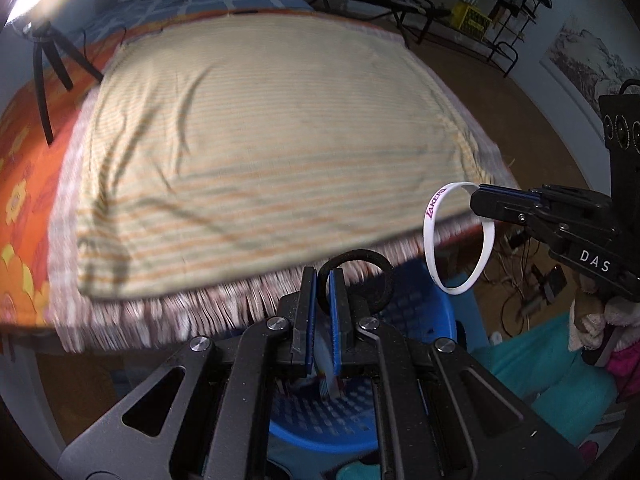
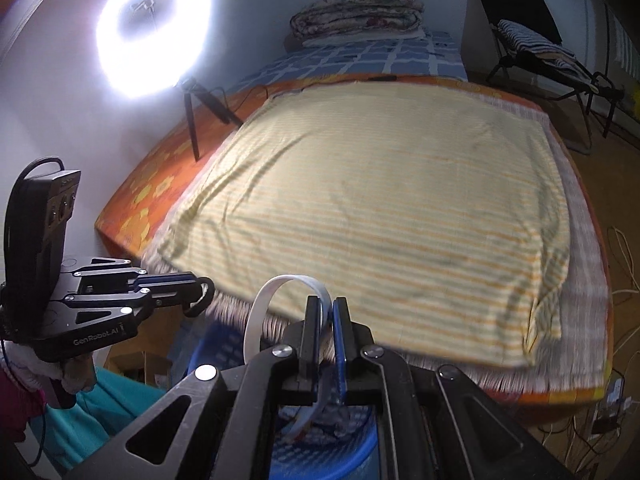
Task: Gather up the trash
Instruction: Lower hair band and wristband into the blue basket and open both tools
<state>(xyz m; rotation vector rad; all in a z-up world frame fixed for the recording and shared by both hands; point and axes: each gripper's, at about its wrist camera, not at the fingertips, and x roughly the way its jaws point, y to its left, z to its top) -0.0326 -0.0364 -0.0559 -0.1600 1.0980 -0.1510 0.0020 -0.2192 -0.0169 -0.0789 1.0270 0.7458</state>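
Observation:
My left gripper is shut on a black hair tie, held in the air above a blue perforated basket. It also shows in the right wrist view at the left, with the hair tie at its tips. My right gripper is shut on a white Lakers wristband, also over the blue basket. In the left wrist view the right gripper holds the wristband at the right.
A bed with a yellow striped blanket fills the view ahead, its fringed edge just beyond the basket. A ring light on a tripod stands at the bed's left. A folding chair and cables are at the right.

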